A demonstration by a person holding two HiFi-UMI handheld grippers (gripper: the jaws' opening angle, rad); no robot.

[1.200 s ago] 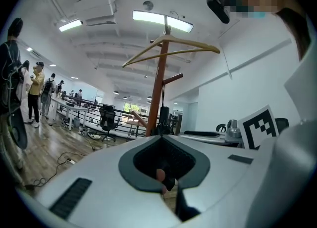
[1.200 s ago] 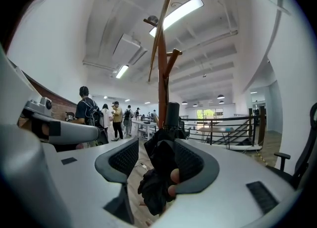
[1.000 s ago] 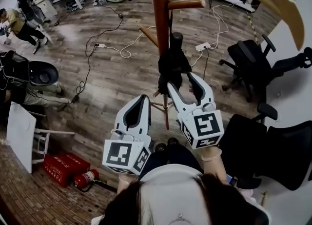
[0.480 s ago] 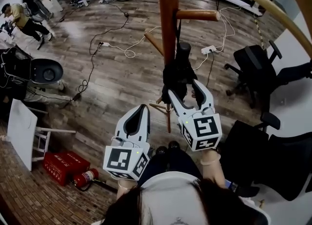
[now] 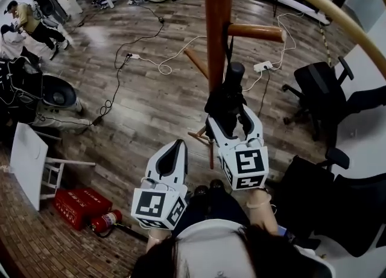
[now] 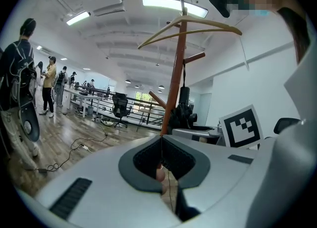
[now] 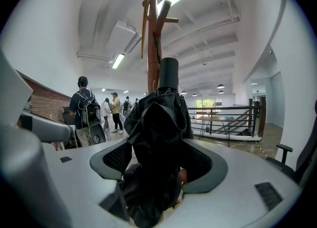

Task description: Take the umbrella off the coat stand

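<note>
Wood-floored office: right gripper (image 5: 229, 120) pinches the black folded umbrella (image 5: 227, 99) on the brown wooden coat stand (image 5: 217, 23); left gripper (image 5: 175, 150) fingers pressed together. A snagged strap (image 5: 230, 46) could topple the stand.

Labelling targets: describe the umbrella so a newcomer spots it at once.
Find the brown coat stand at centre. Under its horizontal peg hangs the umbrella, between the jaws of the right gripper. It is the only black fabric bundle there; the rest is wood.

We are looking down on a wood-plank floor (image 5: 151, 108) where white cables (image 5: 158, 64) are trailing; black office chairs (image 5: 316, 87) are standing at the right, a fire extinguisher (image 5: 107, 221) is lying lower left, strip lights (image 6: 173, 5) are glowing overhead.
</note>
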